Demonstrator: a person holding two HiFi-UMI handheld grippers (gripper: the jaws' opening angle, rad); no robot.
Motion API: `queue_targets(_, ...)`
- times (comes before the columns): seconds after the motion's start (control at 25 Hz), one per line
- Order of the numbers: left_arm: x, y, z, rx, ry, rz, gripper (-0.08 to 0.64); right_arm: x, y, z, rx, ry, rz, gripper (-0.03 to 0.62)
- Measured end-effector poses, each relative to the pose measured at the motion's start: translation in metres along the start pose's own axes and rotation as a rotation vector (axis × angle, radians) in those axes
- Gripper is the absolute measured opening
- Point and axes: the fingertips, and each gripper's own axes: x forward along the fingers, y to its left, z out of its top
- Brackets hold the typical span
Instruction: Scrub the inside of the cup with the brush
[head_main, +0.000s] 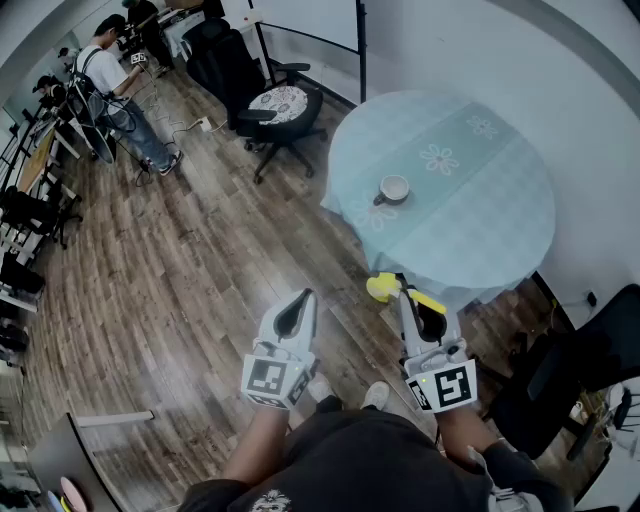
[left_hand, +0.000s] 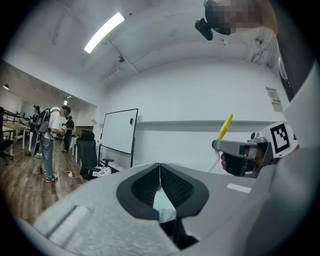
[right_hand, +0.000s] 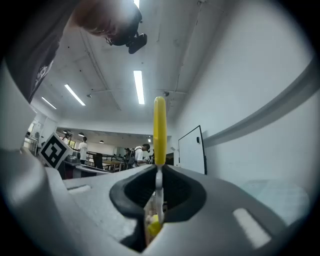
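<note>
A white cup (head_main: 392, 189) stands on the round table with a pale blue cloth (head_main: 500, 230) in the head view. My right gripper (head_main: 408, 296) is well short of the table's near edge, shut on a yellow-handled brush (head_main: 385, 288); in the right gripper view the brush (right_hand: 159, 130) sticks up from between the jaws of that gripper (right_hand: 159, 172). My left gripper (head_main: 304, 299) hangs over the wood floor to the left, shut with nothing in it; its own view shows my left gripper (left_hand: 160, 172) with jaws together and the right gripper with the brush (left_hand: 225, 126).
A black office chair (head_main: 270, 105) stands left of the table and another (head_main: 590, 360) at the right. A whiteboard stand (head_main: 310, 30) is behind. People (head_main: 125, 85) work at desks at far left, with cables on the floor.
</note>
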Motion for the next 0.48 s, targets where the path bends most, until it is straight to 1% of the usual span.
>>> queue_targets(0.2, -0.004, 0.014, -0.001, -0.072, 0.011, -0.015, 0.005, 0.010, 0.014, -0.007, 0.013, 0.014, 0.000, 0.034)
queue_targets(0.36, -0.008, 0.022, -0.005, -0.076, 0.001, -0.064, 0.005, 0.020, 0.030, -0.013, 0.019, 0.026, -0.008, 0.034)
queue_targets(0.48, -0.012, 0.030, -0.009, -0.053, 0.014, -0.101, 0.005, 0.033, 0.042, -0.013, 0.025, 0.013, -0.029, 0.034)
